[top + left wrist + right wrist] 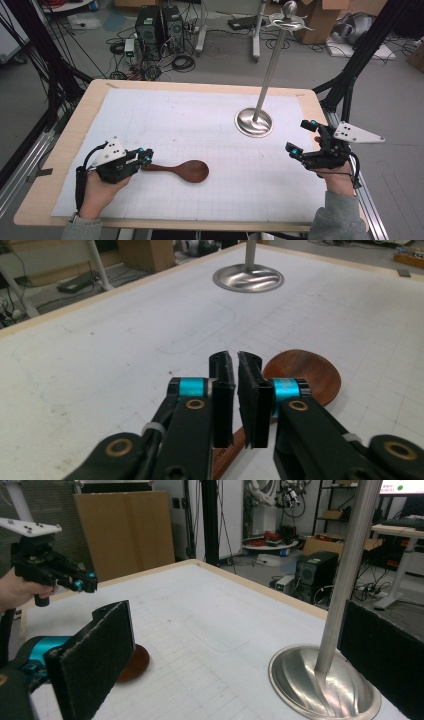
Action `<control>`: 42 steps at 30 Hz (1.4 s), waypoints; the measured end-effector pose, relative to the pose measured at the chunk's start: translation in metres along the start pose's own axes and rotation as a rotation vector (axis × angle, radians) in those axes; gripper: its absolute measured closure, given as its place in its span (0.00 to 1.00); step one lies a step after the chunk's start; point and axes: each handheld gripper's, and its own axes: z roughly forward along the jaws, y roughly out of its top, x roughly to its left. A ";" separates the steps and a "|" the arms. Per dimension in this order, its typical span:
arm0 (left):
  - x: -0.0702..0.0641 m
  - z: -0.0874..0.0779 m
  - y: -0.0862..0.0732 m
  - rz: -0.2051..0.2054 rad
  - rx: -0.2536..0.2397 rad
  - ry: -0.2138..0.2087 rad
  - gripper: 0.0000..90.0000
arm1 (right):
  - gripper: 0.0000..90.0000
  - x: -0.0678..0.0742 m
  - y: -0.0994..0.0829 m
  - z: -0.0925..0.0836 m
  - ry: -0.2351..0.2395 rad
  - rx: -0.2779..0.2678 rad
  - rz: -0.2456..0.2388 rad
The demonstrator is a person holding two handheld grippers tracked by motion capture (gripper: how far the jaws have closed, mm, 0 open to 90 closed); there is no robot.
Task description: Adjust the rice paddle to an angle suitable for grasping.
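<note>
**Spoon handle gripped, lift not yet begun**

At the near left of the table, the left gripper has its jaws drawn together on the handle of the wooden spoon; in the left gripper view the dark handle runs under and between the nearly closed pads, with the bowl just beyond. The spoon lies flat on the white gridded mat, near the front edge, bowl pointing right. Farther right and farther off stands the metal utensil stand, its hooks bare. At the far right, the right gripper hovers with jaws wide apart, holding nothing. Judging by this, the grasp is done; lifting the spoon and hanging it on the stand seem to remain.
</note>
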 end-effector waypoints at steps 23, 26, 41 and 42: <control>-0.009 0.038 -0.026 -0.071 0.165 -0.073 0.99 | 0.00 0.000 0.000 0.000 0.002 -0.004 0.000; -0.010 0.042 -0.028 -0.072 0.177 -0.079 0.99 | 0.00 -0.001 0.000 0.001 -0.001 0.002 0.003; -0.014 0.050 -0.033 -0.078 0.243 -0.086 0.99 | 0.00 -0.001 0.000 0.001 0.004 0.006 0.006; -0.014 0.051 -0.033 -0.078 0.249 -0.090 0.99 | 0.00 -0.001 0.000 0.001 0.005 0.007 0.008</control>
